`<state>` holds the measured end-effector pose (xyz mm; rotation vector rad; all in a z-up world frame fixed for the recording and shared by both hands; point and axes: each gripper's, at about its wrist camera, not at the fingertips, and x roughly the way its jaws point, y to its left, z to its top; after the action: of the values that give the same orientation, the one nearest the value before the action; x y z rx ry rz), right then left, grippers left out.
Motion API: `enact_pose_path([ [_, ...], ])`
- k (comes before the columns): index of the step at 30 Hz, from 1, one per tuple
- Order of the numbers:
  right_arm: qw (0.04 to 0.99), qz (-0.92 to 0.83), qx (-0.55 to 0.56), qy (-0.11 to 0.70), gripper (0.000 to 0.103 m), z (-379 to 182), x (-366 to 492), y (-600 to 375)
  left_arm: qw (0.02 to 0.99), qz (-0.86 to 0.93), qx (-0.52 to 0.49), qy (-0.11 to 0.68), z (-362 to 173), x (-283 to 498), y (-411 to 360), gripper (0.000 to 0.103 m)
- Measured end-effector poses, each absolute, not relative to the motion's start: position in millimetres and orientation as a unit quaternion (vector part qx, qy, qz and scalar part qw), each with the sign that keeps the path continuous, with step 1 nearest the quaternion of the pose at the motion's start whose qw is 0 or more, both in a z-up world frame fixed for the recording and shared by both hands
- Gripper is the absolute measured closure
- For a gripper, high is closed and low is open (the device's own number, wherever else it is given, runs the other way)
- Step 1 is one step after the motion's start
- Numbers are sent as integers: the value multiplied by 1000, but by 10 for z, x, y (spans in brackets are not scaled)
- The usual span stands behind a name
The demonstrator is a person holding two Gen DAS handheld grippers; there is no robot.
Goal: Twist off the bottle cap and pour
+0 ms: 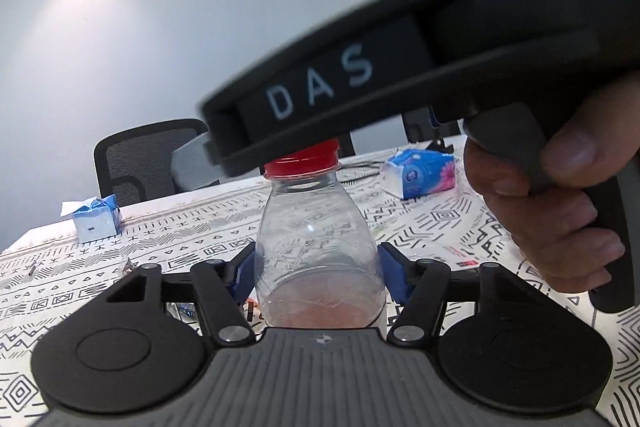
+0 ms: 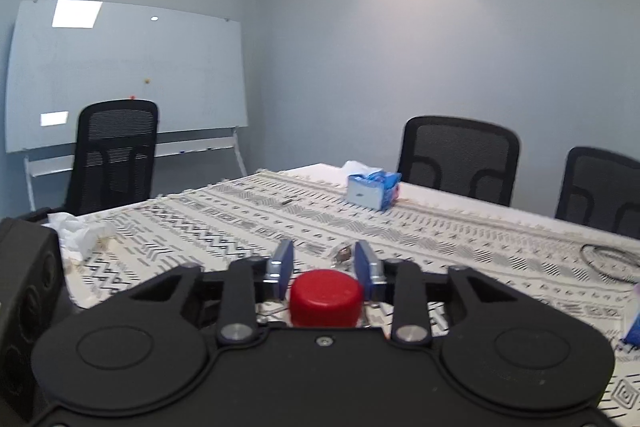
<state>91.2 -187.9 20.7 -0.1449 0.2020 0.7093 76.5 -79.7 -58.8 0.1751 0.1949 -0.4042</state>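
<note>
Bottle (image 1: 320,247), clear plastic with a little reddish liquid at the bottom, stands upright on the counter (image 1: 440,219), which wears a black-and-white patterned cloth. The left gripper (image 1: 318,267) has its jaws closed narrow around the bottle's body, a blue pad pressed to each side. The red cap (image 1: 306,159) is still on the neck. Above it, the right gripper (image 2: 323,267) reaches in level over the bottle top; a person's hand (image 1: 552,211) is wrapped around its pistol-style handle, fingers curled on the trigger. In the right wrist view the cap (image 2: 324,297) sits between the blue pads, which stand slightly wider than it, with a sliver of gap on each side, so they do not grip it. A blue tissue pack (image 1: 420,173) lies farther back on the counter, well apart from the bottle.
</note>
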Motion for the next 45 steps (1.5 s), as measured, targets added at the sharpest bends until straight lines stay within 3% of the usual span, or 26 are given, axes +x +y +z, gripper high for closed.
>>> enact_pose_path([
  [22, 836, 538, -68, 85, 69, 211, 1341, -2173, 973, -207, 63, 82, -646, 872, -722, 44],
  [30, 903, 417, -28, 99, 52, 287, 1040, -2168, 975, -198, 66, 79, -657, 876, -777, 44],
  [33, 926, 366, -28, 94, 51, 279, 887, -2161, 976, -195, 64, 78, -657, 888, -794, 44],
  [37, 938, 333, -43, 84, 55, 217, 773, -2115, 977, -190, 62, 78, -650, 905, -803, 44],
  [39, 937, 339, -38, 80, 69, 197, 747, -2116, 977, -191, 60, 77, -642, 877, -816, 44],
  [45, 930, 355, -54, 79, 70, 207, 731, -2128, 977, -191, 59, 76, -646, 859, -815, 44],
])
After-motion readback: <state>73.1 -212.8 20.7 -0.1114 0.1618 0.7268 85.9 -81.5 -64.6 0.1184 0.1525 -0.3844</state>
